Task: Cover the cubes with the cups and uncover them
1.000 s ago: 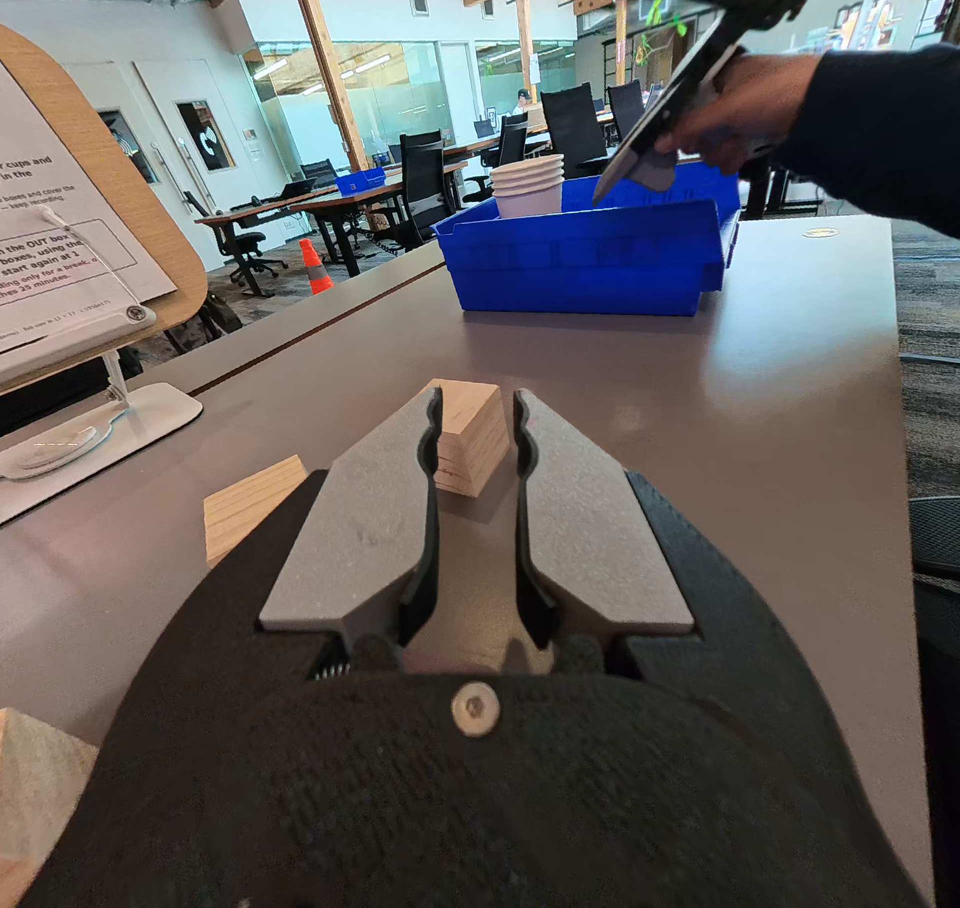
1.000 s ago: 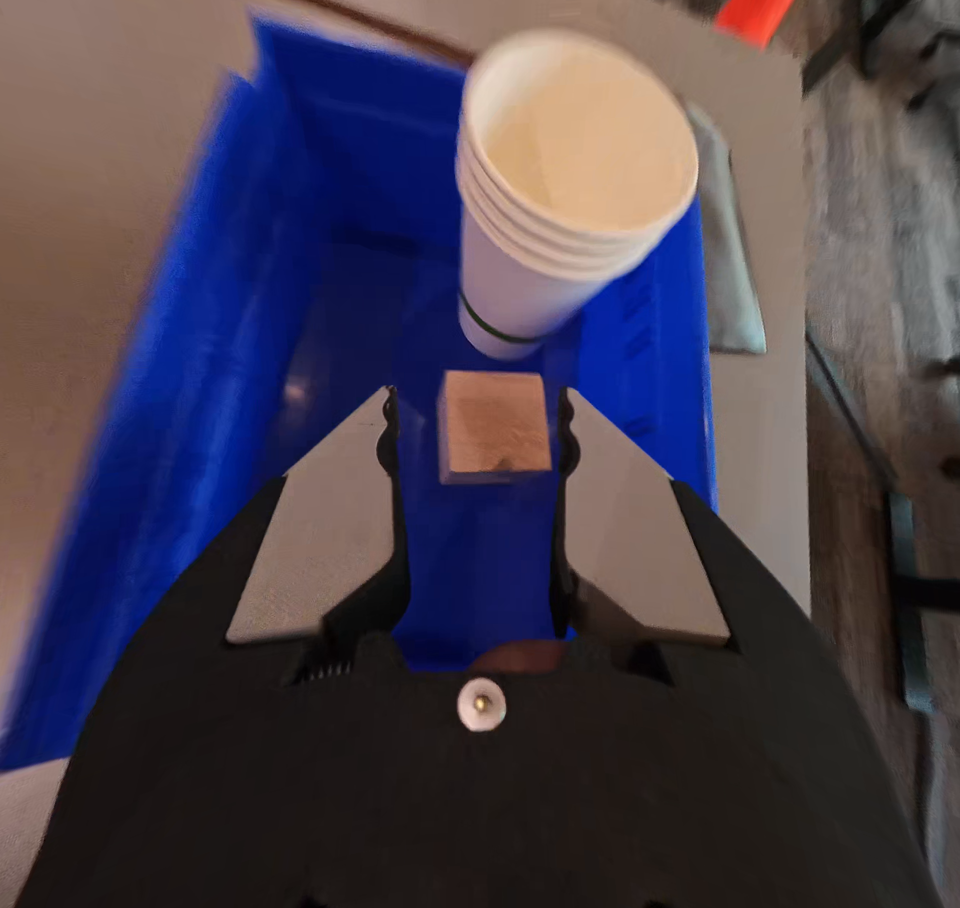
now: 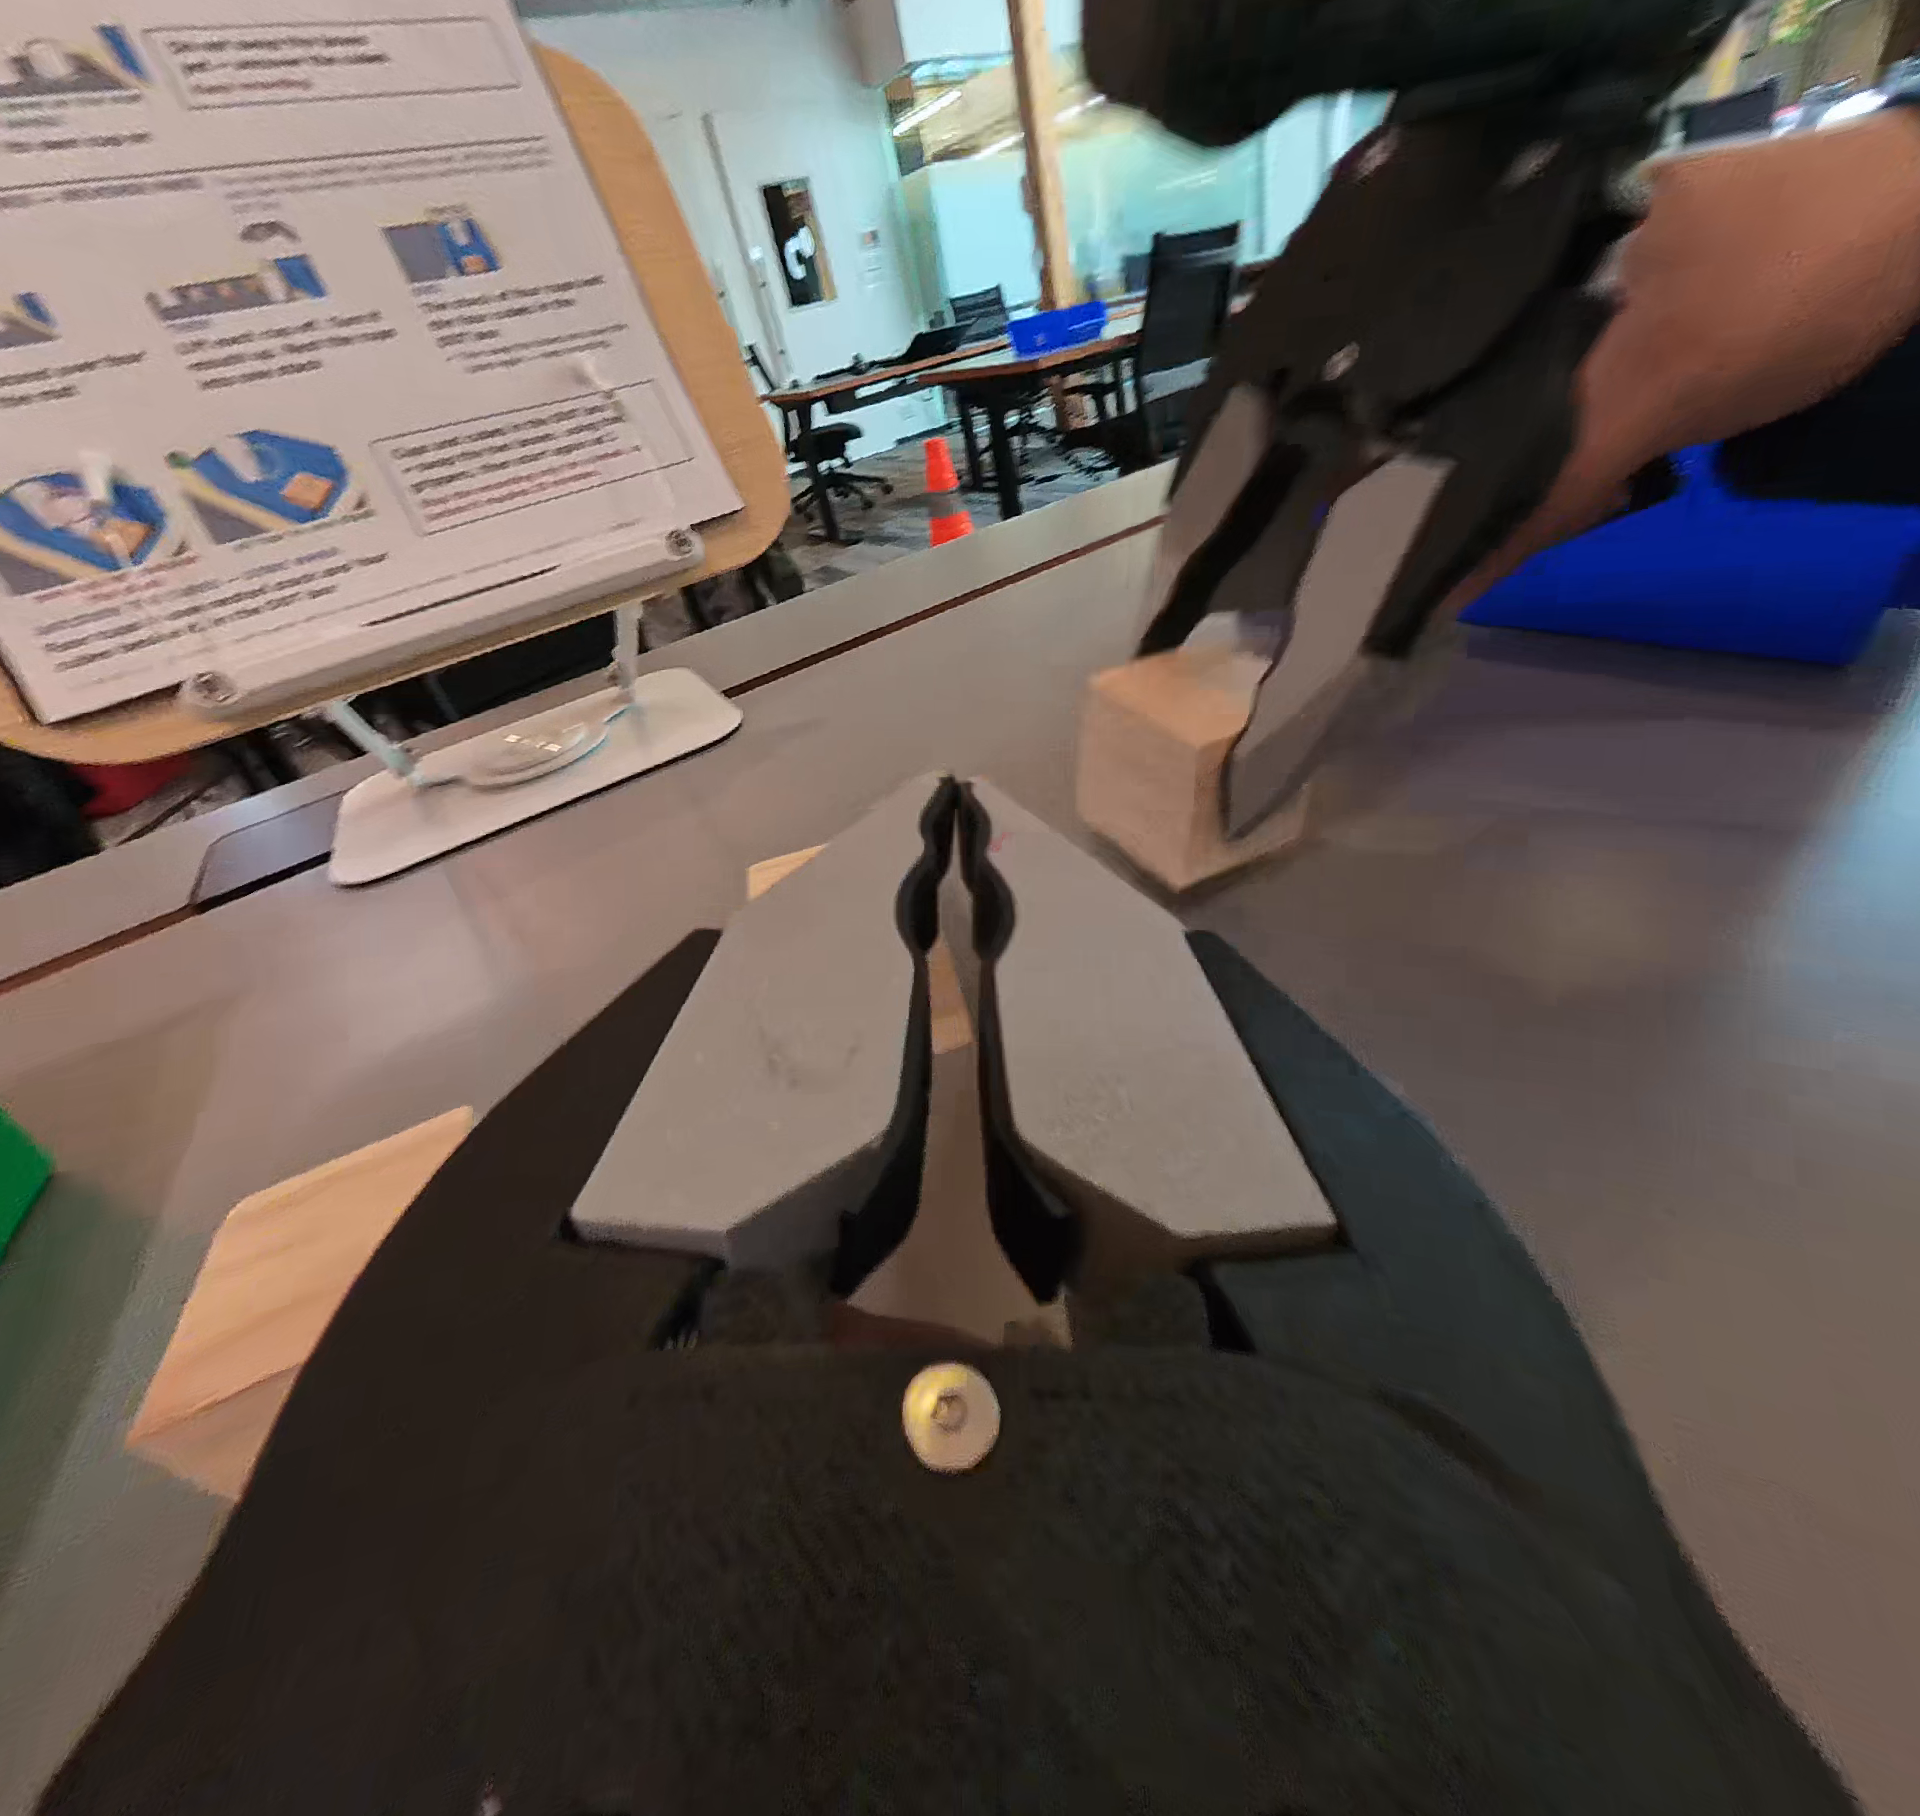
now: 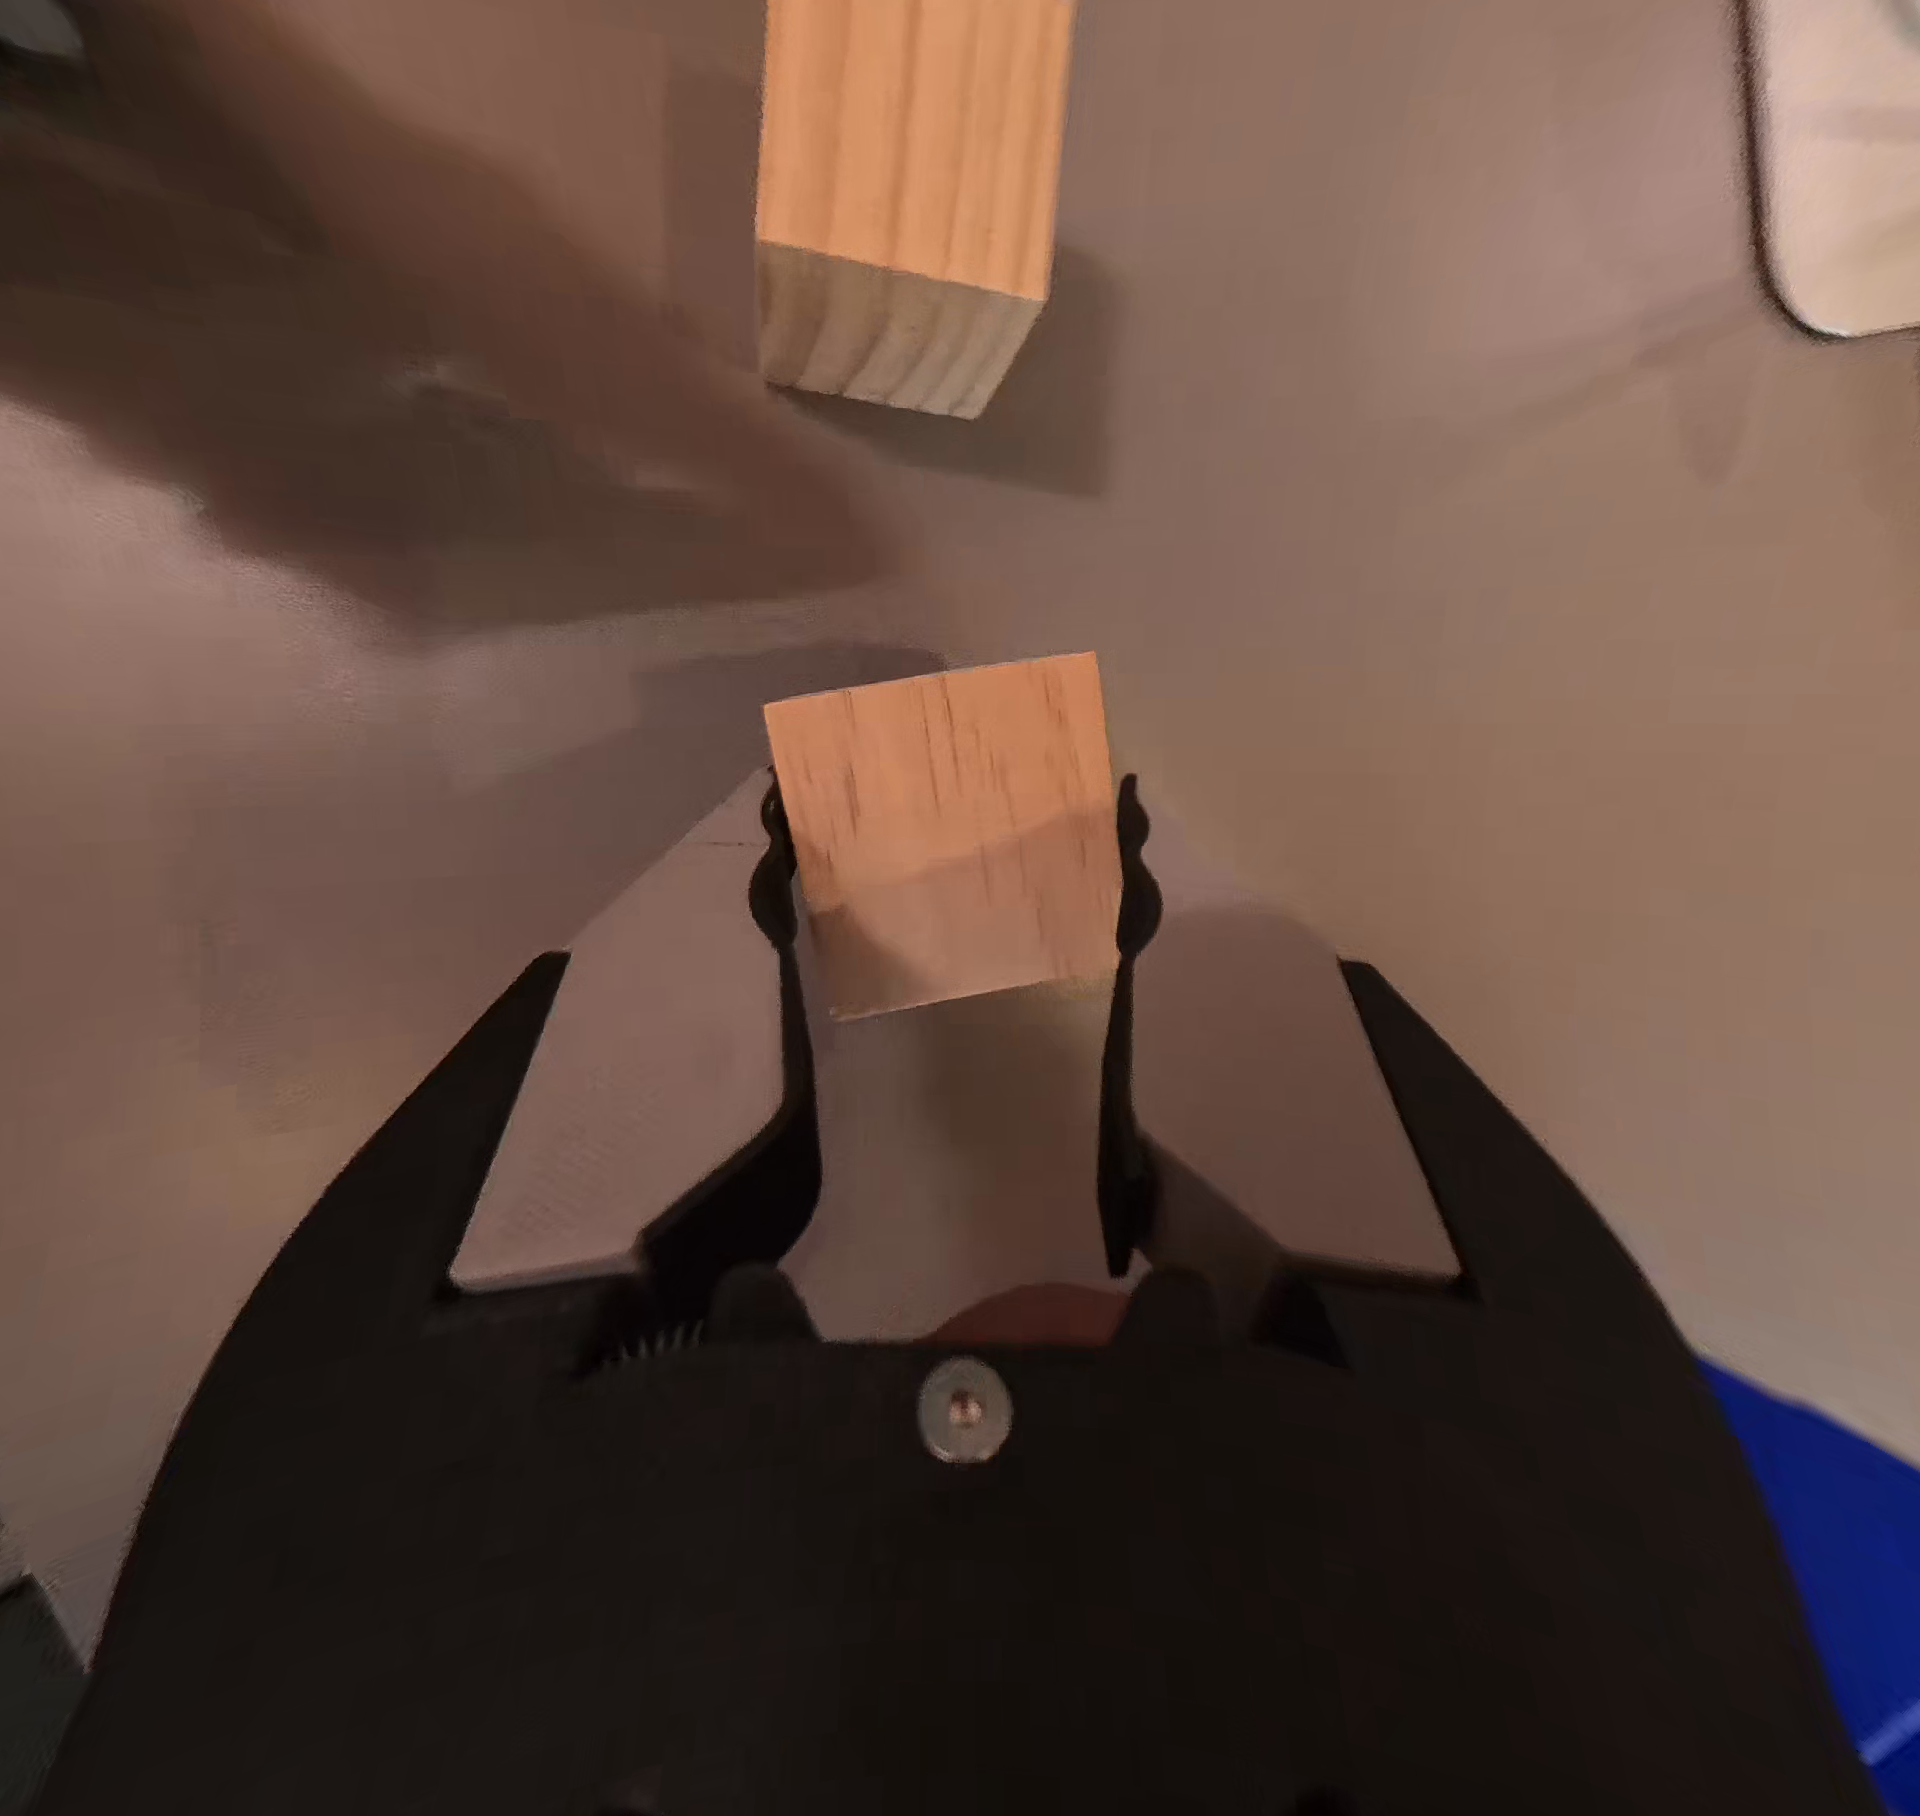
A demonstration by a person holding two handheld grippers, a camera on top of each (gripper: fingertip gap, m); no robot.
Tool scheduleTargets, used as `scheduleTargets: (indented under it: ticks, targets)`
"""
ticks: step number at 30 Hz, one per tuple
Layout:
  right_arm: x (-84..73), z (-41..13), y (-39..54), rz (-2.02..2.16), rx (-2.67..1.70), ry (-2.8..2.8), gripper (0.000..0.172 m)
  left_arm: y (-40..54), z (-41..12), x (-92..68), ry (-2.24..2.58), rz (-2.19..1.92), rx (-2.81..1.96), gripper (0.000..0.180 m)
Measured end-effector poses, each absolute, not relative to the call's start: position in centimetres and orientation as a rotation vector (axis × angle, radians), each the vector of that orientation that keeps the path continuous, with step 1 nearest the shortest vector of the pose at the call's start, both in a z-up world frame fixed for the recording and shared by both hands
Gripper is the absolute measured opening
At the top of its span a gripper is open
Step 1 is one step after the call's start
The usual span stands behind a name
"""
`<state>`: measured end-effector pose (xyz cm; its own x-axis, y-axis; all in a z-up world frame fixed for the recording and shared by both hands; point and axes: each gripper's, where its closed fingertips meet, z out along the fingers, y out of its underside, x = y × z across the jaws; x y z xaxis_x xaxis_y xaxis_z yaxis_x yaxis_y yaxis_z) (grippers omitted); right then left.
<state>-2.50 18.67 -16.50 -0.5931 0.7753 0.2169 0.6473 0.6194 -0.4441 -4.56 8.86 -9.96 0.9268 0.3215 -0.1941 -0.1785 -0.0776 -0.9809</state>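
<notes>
Grey bench (image 4: 1455, 623) carries our cubes: right tongs (image 4: 951, 821) clamp one wooden cube (image 4: 945, 831), another (image 4: 904, 177) at twelve o'clock; left tongs (image 3: 954, 810) clenched empty. Releasing askew could topple it.

A grey table (image 3: 1558, 1091) carries three wooden cubes: one (image 3: 1164, 769) ahead and right of the left tool, one (image 3: 281, 1278) at its left flank, one (image 3: 779, 867) mostly hidden behind its fingers. A blue bin (image 3: 1714, 582) and a white stand base (image 3: 540, 769) are also borne.
</notes>
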Motion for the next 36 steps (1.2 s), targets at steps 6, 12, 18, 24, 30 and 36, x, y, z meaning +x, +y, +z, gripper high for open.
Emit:
scheduleTargets:
  ticks: [6, 12, 18, 24, 30, 36]
  targets:
    - [1.9, -6.5, 25.1, 0.643, -1.346, -2.012, 0.06, 8.6, -10.2, -5.1, -0.14, 0.431, -1.612, 0.0]
    - [8.8, -1.7, 39.4, 0.524, -1.641, -1.573, 0.06, 8.7, -10.3, -5.1, -0.132, 0.446, -1.62, 0.0]
    - [11.9, -9.2, 44.6, 0.381, -1.917, -1.519, 0.06, 8.8, -10.3, -5.1, -0.129, 0.459, -1.626, 0.0]
    - [10.2, -16.5, 45.8, 0.345, -2.127, -1.469, 0.06, 8.6, -10.1, -5.3, -0.152, 0.445, -1.609, 0.0]
    - [9.4, -13.9, 46.9, 0.348, -2.018, -1.426, 0.058, 8.6, -10.1, -5.4, -0.159, 0.434, -1.609, 0.0]
    - [7.2, -2.1, 40.5, 0.528, -1.6, -1.378, 0.056, 8.6, -10.5, -6.4, -0.225, 0.416, -1.632, 0.001]
